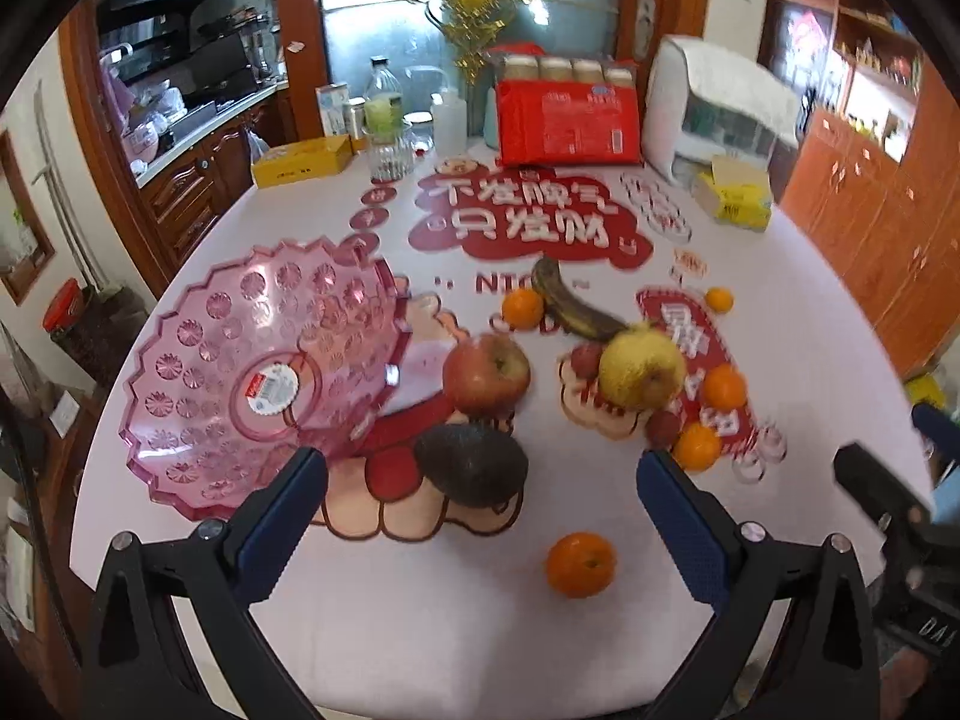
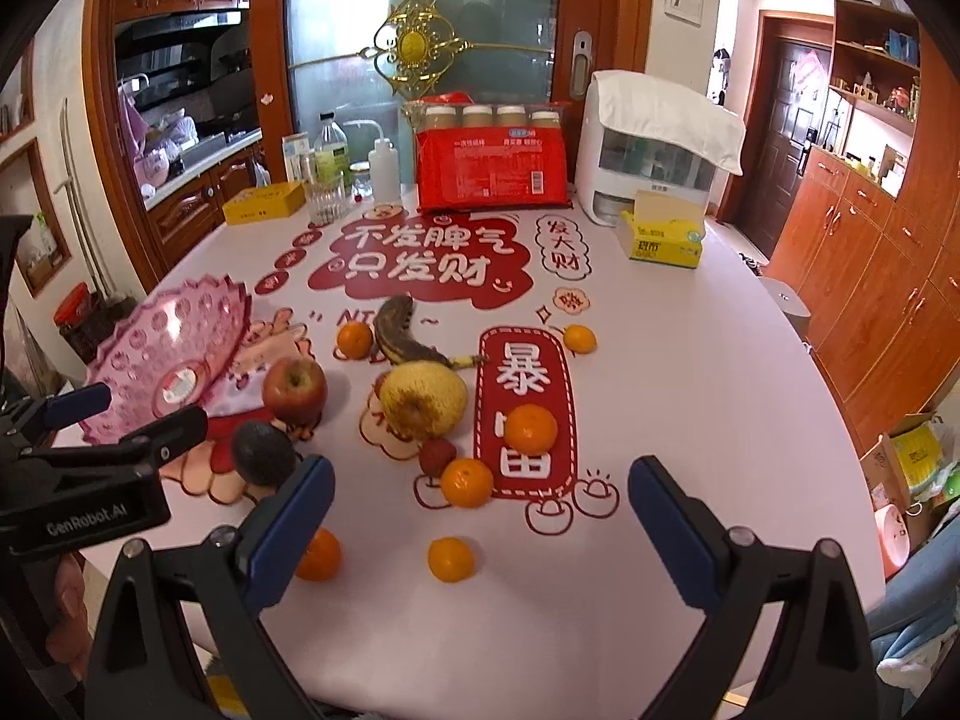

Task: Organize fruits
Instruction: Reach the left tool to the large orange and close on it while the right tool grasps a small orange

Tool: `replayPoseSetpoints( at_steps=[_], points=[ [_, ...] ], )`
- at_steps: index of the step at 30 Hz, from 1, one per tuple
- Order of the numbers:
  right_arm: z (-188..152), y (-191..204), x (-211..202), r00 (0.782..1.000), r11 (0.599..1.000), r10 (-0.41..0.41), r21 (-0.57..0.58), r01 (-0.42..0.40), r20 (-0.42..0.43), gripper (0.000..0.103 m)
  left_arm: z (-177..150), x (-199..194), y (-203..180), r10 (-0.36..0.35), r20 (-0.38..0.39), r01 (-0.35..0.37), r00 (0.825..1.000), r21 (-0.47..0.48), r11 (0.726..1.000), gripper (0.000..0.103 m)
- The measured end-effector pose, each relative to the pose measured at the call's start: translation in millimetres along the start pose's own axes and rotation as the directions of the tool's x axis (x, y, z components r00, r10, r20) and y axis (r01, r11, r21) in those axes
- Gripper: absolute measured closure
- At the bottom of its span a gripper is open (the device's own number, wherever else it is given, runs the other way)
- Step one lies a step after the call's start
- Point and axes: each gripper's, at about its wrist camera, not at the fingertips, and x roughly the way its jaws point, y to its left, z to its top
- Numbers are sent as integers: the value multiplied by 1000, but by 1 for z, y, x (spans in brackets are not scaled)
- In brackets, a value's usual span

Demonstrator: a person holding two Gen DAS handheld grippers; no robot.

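Note:
A pink plastic fruit bowl sits empty at the table's left; it also shows in the right wrist view. Loose fruit lies on the table: a red apple, a dark avocado, a yellow pear, a browned banana, small red fruits, and several oranges, one near me. My left gripper is open and empty, above the table just before the avocado. My right gripper is open and empty, with oranges between its fingers' line of sight.
A red snack pack, a white appliance, a yellow tissue box, a yellow box, bottles and a glass stand along the far edge. Wooden cabinets are to the right of the table.

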Motion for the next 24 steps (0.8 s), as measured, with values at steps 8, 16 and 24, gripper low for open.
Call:
replayPoseSetpoints(
  at_steps=[8,16,24],
  points=[
    [-38,-13,33,995,1000,-27,-7,26,-97,16,-34,28,-20,-13,-60,18,998,84,996,1],
    [-70,-17,65,980,1000,24,1,-25,-200,25,-58,57,-28,-85,-162,98,983,74,992,1],
    [-79,2,91,974,995,78,-50,-91,-212,35,-66,79,-28,-122,-191,130,974,30,991,10]
  ],
)
